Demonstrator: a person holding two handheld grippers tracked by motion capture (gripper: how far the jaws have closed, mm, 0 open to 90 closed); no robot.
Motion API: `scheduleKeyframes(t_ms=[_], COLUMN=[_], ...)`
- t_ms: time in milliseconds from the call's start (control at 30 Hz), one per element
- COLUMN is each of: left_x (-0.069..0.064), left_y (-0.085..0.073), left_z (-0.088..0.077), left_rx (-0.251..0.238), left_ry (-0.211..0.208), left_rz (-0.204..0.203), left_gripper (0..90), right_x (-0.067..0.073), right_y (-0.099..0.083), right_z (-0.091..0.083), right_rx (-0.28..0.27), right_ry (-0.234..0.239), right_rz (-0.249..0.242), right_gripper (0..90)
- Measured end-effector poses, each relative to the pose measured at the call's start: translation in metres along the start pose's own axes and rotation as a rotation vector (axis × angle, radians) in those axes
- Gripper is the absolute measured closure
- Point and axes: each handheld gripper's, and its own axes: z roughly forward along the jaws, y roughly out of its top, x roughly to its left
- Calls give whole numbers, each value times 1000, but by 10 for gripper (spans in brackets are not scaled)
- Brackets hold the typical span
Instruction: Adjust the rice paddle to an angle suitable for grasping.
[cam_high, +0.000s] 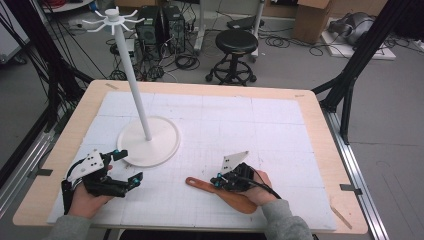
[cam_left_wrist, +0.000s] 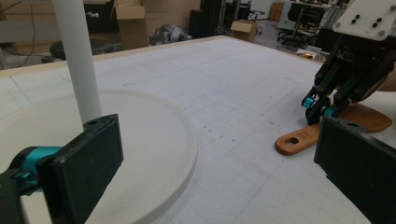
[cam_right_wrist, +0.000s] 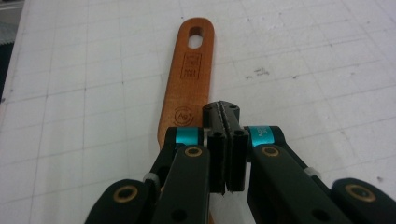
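Note:
A brown wooden spatula (cam_high: 200, 184) lies flat on the white mat, its holed handle end pointing left. My right gripper (cam_high: 216, 181) is shut and sits low over the handle, fingertips toward the hole. In the right gripper view the pads meet at the gripper (cam_right_wrist: 226, 114), with nothing visible between them, over the right edge of the spatula (cam_right_wrist: 191, 70). My left gripper (cam_high: 129, 165) stands open at the front left, beside the white stand's base (cam_high: 150, 142), holding nothing. The left gripper view looks between its wide jaws (cam_left_wrist: 219, 158) to the spatula (cam_left_wrist: 299, 140) and the right gripper (cam_left_wrist: 320, 109).
The stand's tall white pole (cam_high: 132, 80) rises from its round base and carries a ring of hooks (cam_high: 114, 20) at the top. A white gridded mat (cam_high: 250, 125) covers the wooden table (cam_high: 325, 130). A black stool (cam_high: 236, 42) and boxes stand on the floor behind.

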Motion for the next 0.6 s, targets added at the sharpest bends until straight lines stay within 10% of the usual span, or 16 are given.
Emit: scheduleKeyframes(t_ms=[167,600], left_x=[0,1], left_y=[0,0], left_z=[0,2], left_rx=[-1,-7], left_ry=[1,4], left_rz=[-2,-5], left_gripper=[18,18], right_x=[3,13], right_y=[4,5], right_z=[-9,-23], right_rx=[-69,-134], right_ry=[-27,-45], right_rz=[4,82], right_gripper=[832,277])
